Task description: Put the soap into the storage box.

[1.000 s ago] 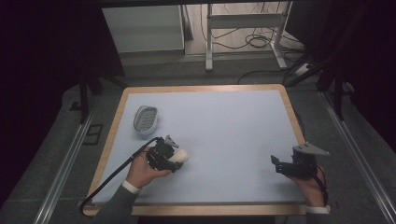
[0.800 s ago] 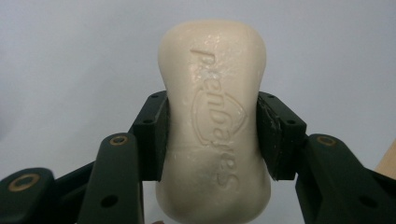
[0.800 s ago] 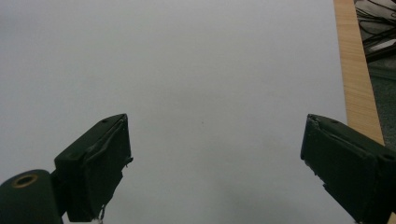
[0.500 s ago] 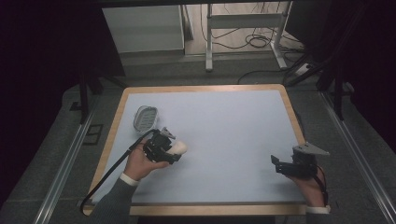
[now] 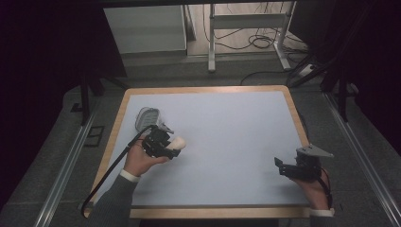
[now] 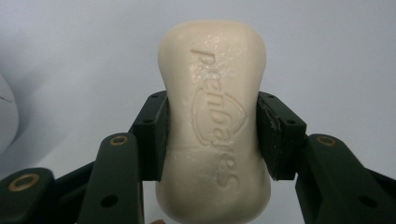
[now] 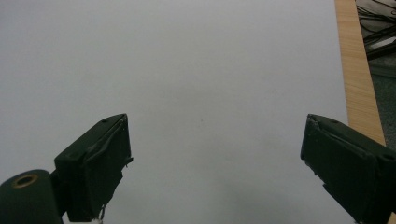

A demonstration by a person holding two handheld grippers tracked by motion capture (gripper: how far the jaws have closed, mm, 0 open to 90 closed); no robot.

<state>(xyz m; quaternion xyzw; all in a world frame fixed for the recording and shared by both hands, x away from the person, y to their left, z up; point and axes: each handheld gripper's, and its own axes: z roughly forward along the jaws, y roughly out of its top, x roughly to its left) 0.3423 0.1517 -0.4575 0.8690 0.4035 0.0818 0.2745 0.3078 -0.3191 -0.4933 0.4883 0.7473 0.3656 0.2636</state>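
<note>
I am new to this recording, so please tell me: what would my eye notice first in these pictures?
First, the cream soap bar, clamped at its waist by the left gripper over the table's left part. Beside it, nearer the left edge, lies a pale soap dish. The right gripper rests open near the right edge.

Left tongs [image 5: 176, 147] grip a soap bar [image 5: 178, 142] at left of the frame. A soap dish [image 5: 147, 117] lies just above. Right tongs [image 5: 280, 166] sit lower right on the surface [image 5: 227, 123].

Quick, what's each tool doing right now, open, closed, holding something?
Left tool: closed on a bar of soap.
Right tool: open, holding nothing.
</note>
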